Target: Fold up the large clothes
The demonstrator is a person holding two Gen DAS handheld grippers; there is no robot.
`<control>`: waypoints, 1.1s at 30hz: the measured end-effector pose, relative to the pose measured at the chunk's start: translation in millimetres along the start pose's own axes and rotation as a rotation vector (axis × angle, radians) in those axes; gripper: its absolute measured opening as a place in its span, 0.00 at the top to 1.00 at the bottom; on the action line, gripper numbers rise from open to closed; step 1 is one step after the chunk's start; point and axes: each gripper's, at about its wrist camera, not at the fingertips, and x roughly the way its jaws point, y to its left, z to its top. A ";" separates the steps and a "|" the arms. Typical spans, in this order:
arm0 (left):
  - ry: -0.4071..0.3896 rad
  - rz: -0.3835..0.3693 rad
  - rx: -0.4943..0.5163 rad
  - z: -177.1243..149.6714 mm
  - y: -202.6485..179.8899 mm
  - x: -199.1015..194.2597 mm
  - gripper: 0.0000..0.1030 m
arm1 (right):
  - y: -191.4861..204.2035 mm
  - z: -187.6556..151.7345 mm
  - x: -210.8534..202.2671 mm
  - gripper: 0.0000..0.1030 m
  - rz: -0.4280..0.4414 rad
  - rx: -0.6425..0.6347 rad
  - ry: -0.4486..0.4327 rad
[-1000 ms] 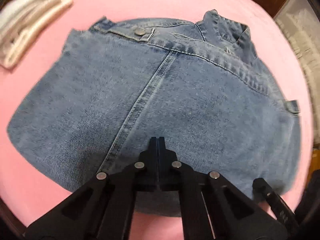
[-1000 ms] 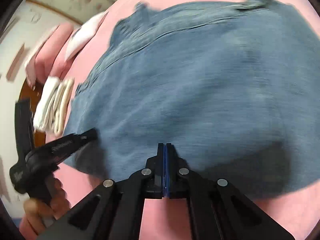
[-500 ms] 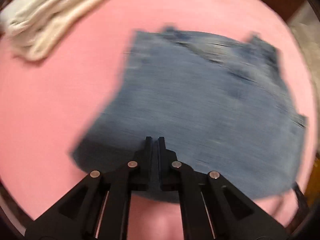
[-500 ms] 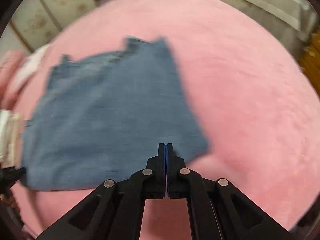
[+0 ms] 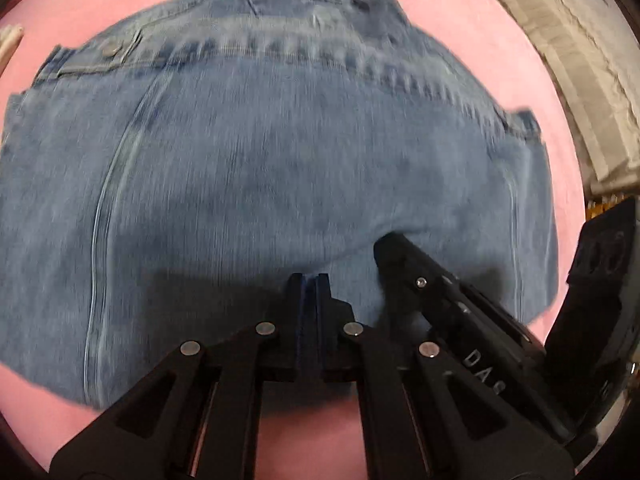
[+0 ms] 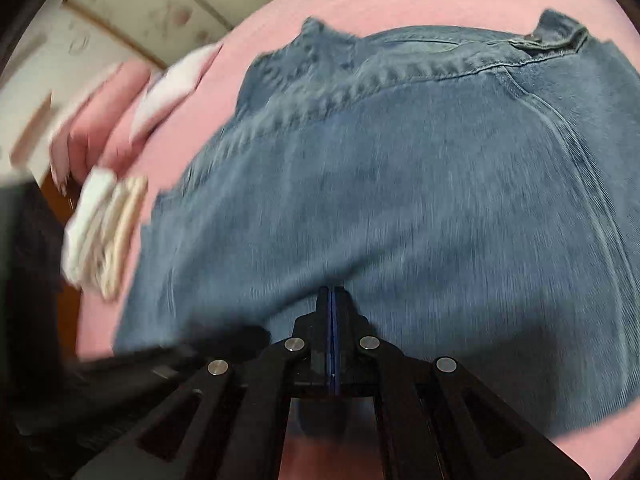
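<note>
A folded blue denim garment (image 5: 280,168) lies flat on the pink bedspread (image 5: 520,72), collar at the far edge. It also fills the right wrist view (image 6: 420,200). My left gripper (image 5: 310,280) is shut and empty, its tips low over the garment's near edge. My right gripper (image 6: 331,292) is shut and empty, tips over the same near edge. The right gripper also shows in the left wrist view (image 5: 392,248), pressing onto the denim just right of the left one. The left gripper shows as a dark blur at lower left of the right wrist view (image 6: 180,360).
A folded white and cream cloth pile (image 6: 104,228) lies on the bed left of the denim. Pink and white pillows (image 6: 132,112) sit beyond it by the wall. A pale quilted cover (image 5: 592,72) lies off the bed's right side.
Both grippers had pulled back from the garment half a second ago; now they have come down close onto its near edge, side by side. The denim still lies folded.
</note>
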 end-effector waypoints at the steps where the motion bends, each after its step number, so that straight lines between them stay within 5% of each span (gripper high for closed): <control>1: -0.014 0.005 -0.006 8.2 -0.2 3.3 0.99 | -4.4 7.5 1.3 1.00 0.009 0.016 0.007; 5: -0.014 0.010 -0.046 28.5 6.4 14.4 0.99 | -5.9 27.1 10.1 1.00 -0.010 -0.066 -0.011; 9: -0.168 0.030 -0.030 42.6 13.4 -1.1 0.99 | -7.7 74.5 17.1 1.00 -0.059 -0.081 -0.081; 13: -0.191 0.066 -0.078 64.7 20.5 8.0 0.99 | -22.8 112.0 33.6 1.00 -0.034 -0.053 -0.028; 16: -0.244 0.202 -0.149 78.6 39.0 1.5 0.99 | -31.3 113.9 27.3 1.00 -0.020 -0.118 -0.029; 18: -0.265 0.303 -0.245 84.2 63.1 -7.5 0.99 | -43.7 110.9 6.9 1.00 -0.095 -0.149 -0.057; 23: -0.266 0.410 -0.382 87.2 132.0 -20.2 0.99 | -124.7 130.1 -47.1 1.00 -0.221 -0.035 -0.148; 25: -0.281 0.443 -0.389 84.7 152.9 -25.6 0.99 | -151.4 137.3 -71.1 1.00 -0.342 -0.005 -0.188; 27: -0.275 0.607 -0.359 83.5 167.3 -25.6 0.99 | -169.7 142.1 -85.3 1.00 -0.358 0.009 -0.198; 33: -0.234 0.668 -0.256 92.0 172.5 -16.6 0.99 | -184.1 140.4 -101.4 1.00 -0.504 -0.022 -0.192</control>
